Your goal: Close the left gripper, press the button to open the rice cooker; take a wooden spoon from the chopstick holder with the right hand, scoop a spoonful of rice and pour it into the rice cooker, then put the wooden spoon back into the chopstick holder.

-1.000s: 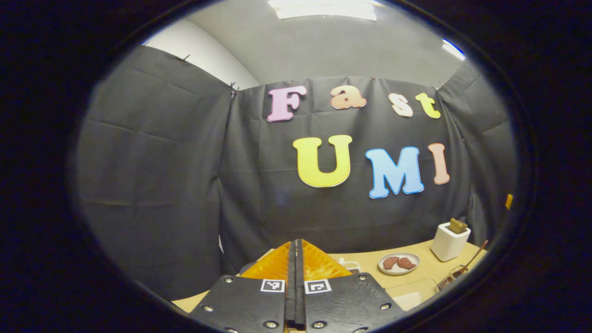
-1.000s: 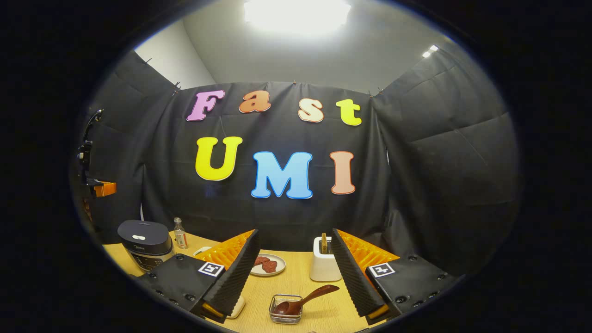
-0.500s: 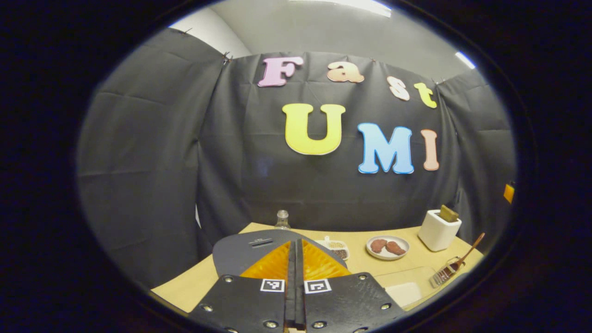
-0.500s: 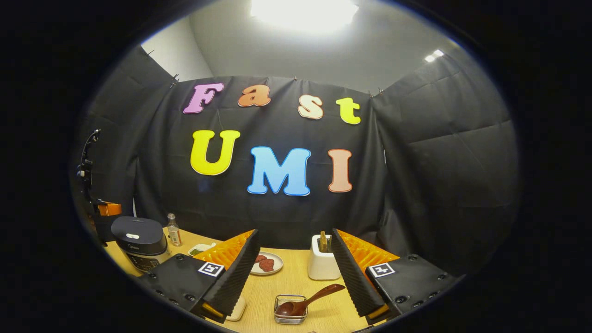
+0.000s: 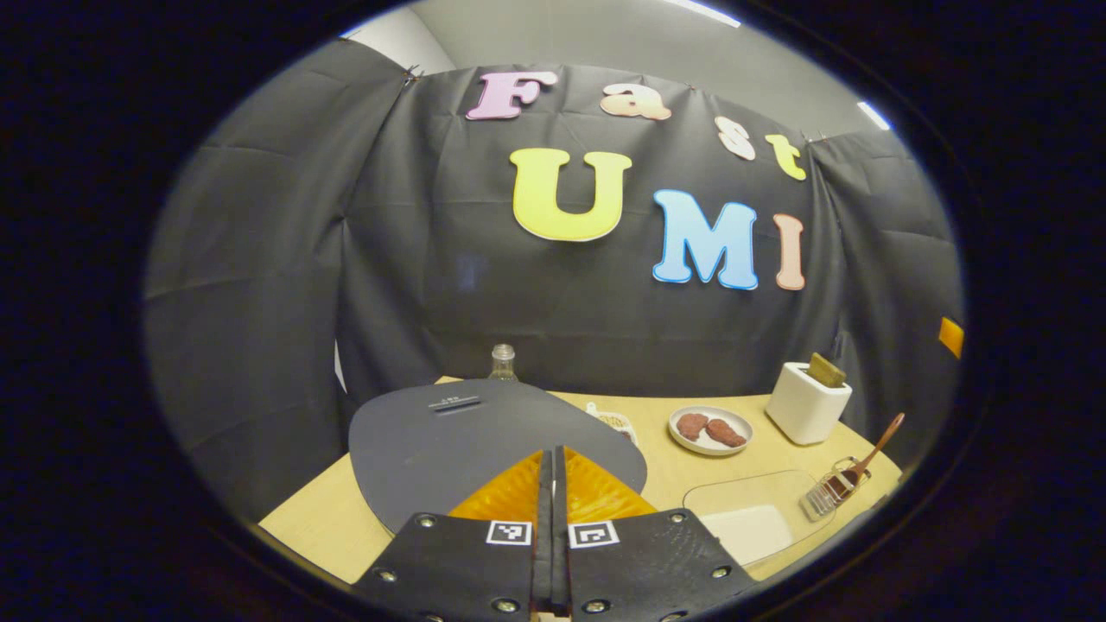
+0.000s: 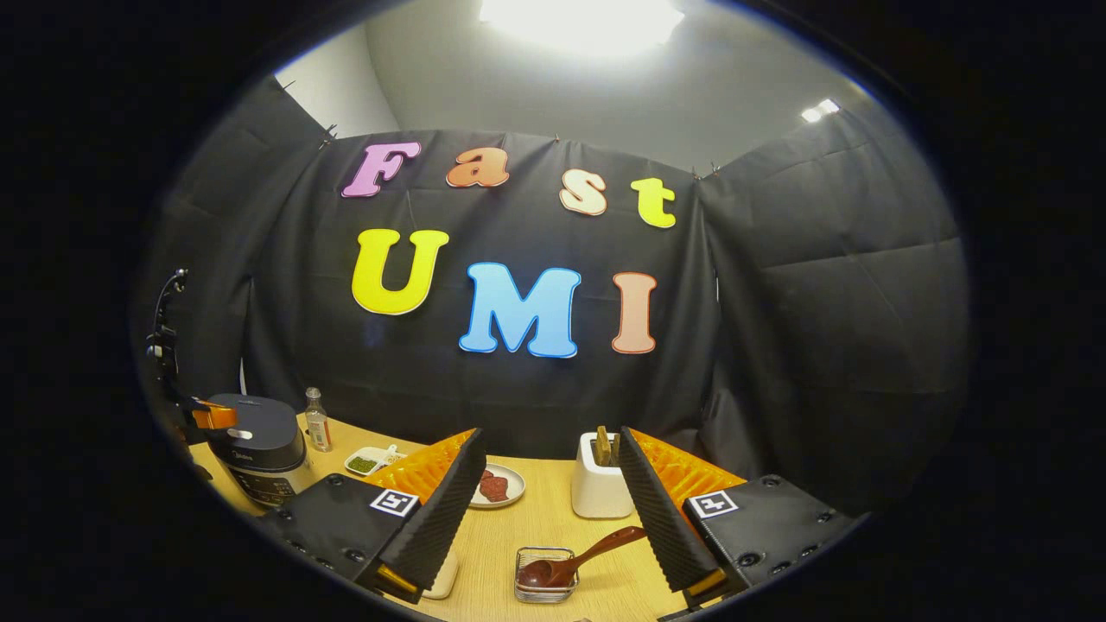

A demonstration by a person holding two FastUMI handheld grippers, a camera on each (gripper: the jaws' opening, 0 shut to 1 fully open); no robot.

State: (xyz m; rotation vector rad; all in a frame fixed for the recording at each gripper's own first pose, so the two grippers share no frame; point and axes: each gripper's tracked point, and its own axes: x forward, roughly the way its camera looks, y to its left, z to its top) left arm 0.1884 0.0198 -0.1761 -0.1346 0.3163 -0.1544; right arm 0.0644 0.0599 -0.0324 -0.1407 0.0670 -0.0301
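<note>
Pressed together with no gap between its fingers, the left gripper (image 5: pixel 553 471) hung just over the dark lid of the rice cooker (image 5: pixel 449 432) in the left gripper view; whether its tips touched the lid could not be told, and the button lay out of sight beneath the gripper's body. Behind the lid stood a small bottle (image 5: pixel 502 363), only its neck and cap clear of the rim. To the right on the table (image 5: pixel 324 523) sat a plate (image 5: pixel 710 430) with two reddish-brown pieces, the white chopstick holder (image 5: pixel 807 402) with a tan handle sticking out, and a small glass dish (image 5: pixel 828 494) with a wooden spoon (image 5: pixel 873 449) leaning in it (its bowl hard to make out at the edge). A pale, clear-lidded container (image 5: pixel 756 518) lay nearer, partly cut off. In the right gripper view, the right gripper (image 6: pixel 549 510) was spread wide and held nothing. Between its fingers stood the chopstick holder (image 6: pixel 600 488), the glass dish (image 6: pixel 546 574) with the wooden spoon (image 6: pixel 575 561) resting in it, and the plate (image 6: pixel 499 485), half covered by one finger. Far to the left the rice cooker (image 6: pixel 257 445) sat closed, with the left gripper (image 6: pixel 210 417) at its lid, though too small there to judge contact. The bottle (image 6: pixel 317 420) and a small tray of greens (image 6: pixel 367 462) stood beside it.
</note>
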